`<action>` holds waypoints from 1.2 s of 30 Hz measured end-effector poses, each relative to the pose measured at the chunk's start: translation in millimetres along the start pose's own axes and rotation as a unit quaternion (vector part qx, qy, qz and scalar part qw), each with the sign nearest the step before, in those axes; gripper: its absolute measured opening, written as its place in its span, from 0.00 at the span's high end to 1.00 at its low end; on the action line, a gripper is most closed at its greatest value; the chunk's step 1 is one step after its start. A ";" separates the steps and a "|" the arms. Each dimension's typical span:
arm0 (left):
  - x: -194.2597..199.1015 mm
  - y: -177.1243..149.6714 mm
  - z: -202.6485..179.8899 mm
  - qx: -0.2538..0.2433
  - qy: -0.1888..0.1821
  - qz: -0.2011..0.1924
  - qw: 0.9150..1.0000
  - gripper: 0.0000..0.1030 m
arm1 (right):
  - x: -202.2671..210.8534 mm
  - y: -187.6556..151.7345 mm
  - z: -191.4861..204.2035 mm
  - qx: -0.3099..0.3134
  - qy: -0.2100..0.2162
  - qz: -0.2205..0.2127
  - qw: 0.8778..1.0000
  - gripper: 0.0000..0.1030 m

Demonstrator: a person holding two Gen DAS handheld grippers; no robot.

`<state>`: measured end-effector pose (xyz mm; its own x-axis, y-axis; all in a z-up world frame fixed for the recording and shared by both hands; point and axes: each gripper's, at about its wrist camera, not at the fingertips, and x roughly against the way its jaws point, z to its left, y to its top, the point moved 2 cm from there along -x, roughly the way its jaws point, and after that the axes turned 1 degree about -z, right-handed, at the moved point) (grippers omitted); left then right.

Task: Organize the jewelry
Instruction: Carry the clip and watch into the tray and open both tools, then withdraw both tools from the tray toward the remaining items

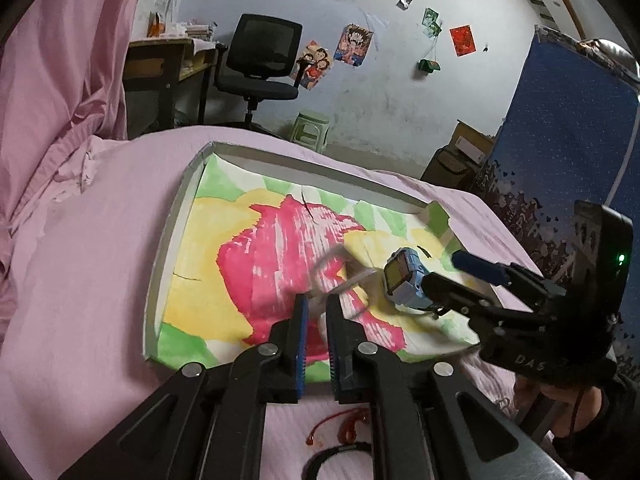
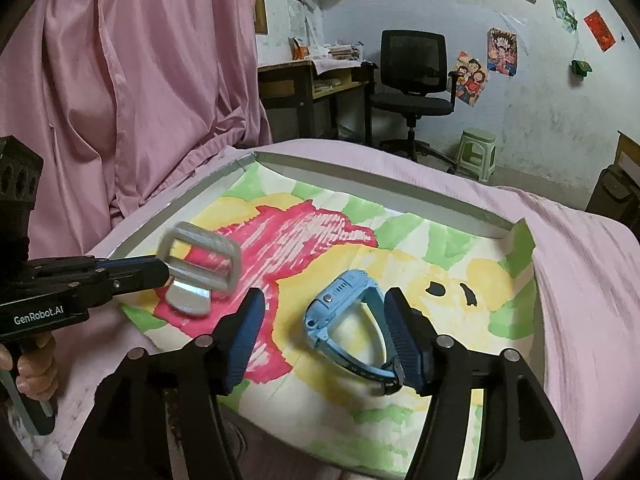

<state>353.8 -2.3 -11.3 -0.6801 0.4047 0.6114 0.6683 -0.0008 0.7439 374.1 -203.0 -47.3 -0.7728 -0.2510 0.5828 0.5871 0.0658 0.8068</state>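
A shallow grey-rimmed box (image 1: 168,240) (image 2: 380,168), lined with a painted pink, yellow and green sheet, lies on a pink bed. My left gripper (image 1: 316,300) (image 2: 160,272) is at the box's near left, shut on a blurred silver bangle (image 1: 336,276) (image 2: 200,256) that hangs just above the paper. A light blue watch (image 1: 402,276) (image 2: 340,304) lies on its side on the painted sheet. My right gripper (image 1: 442,269) (image 2: 325,300) stands open around the watch. Its right finger (image 2: 400,328) touches the strap and its left finger is well apart from the watch.
A red cord bracelet (image 1: 348,424) and a black band (image 1: 336,456) lie on the bedsheet in front of the box. A pink curtain (image 2: 140,80) hangs at the left. Beyond the bed are a desk, a black office chair (image 2: 416,72) and a green stool (image 2: 478,152).
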 end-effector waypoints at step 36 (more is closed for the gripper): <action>130.8 -74.2 -47.3 -0.024 0.108 -0.177 0.978 0.05 | 169.0 -53.3 4.5 -0.050 -0.048 -0.161 0.985 0.01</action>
<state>201.0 7.4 26.2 -0.9177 0.1857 0.3512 0.3672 0.0590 0.9283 211.1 -244.6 8.7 -0.9392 -0.1499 0.3090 0.3251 -0.0979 0.9406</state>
